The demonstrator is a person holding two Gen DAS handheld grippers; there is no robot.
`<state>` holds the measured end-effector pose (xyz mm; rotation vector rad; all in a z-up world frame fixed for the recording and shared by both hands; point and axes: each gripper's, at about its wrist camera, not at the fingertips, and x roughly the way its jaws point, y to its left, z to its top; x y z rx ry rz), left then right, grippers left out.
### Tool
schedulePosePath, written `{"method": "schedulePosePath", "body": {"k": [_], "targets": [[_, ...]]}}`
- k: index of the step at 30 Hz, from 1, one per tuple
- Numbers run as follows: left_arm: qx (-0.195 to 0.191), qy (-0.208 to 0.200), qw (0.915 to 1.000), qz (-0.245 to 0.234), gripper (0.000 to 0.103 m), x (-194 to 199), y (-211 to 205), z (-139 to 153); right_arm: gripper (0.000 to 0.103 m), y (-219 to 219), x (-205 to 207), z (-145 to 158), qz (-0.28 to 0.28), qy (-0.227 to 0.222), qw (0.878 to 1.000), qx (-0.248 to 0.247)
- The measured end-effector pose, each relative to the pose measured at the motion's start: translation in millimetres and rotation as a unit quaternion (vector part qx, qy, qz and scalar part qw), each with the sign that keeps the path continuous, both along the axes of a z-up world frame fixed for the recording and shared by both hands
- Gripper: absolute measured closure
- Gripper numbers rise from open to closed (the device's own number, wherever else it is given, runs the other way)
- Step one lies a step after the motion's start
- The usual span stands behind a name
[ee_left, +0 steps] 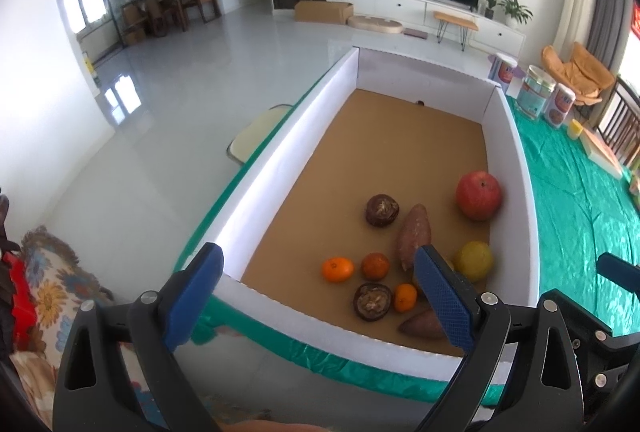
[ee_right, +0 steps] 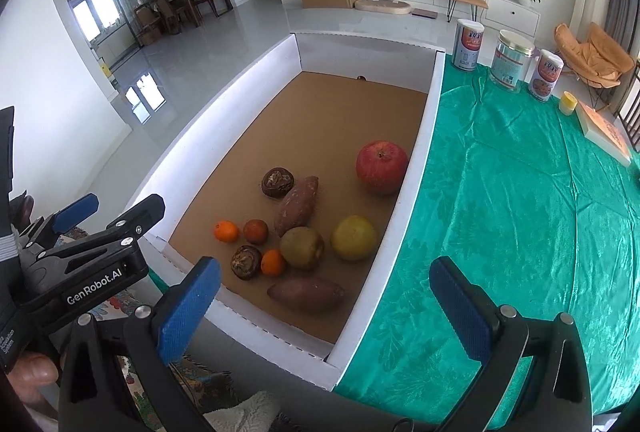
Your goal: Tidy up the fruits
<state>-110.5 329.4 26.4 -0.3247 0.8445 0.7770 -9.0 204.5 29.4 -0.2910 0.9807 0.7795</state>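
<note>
A white-walled box (ee_left: 256,192) (ee_right: 416,168) with a brown cardboard floor holds the fruit near its front end. Inside lie a red apple (ee_left: 478,195) (ee_right: 382,168), two sweet potatoes (ee_right: 296,206) (ee_right: 306,294), two dark brown round fruits (ee_right: 278,182) (ee_right: 246,261), small oranges (ee_right: 226,231) (ee_right: 273,262), a yellow-green fruit (ee_right: 354,237) and a brown pear (ee_right: 302,247). My left gripper (ee_left: 320,296) hovers open over the box's front left corner. My right gripper (ee_right: 326,308) is open above the front right corner. Neither holds anything.
A green cloth (ee_right: 520,212) covers the table right of the box. At its far end stand two cans (ee_right: 468,44) (ee_right: 546,74), a clear jar (ee_right: 512,62), a yellow cup (ee_right: 567,102) and a book (ee_right: 604,132). A chair (ee_left: 260,132) stands left of the box.
</note>
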Motion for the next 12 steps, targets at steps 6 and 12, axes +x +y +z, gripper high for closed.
{"method": "schedulePosePath", "body": {"k": [6,12], "targets": [[0.001,-0.001,1.0,-0.001,0.006,-0.4,0.4,-0.6,0.0,3.0,-0.9,-2.5,0.003,-0.001,1.0,-0.006],[0.006,-0.006,1.0,0.0,0.006,-1.7,3.1,-2.0,0.0,4.5,-1.0,-3.3,0.004,-0.001,1.0,-0.006]]}}
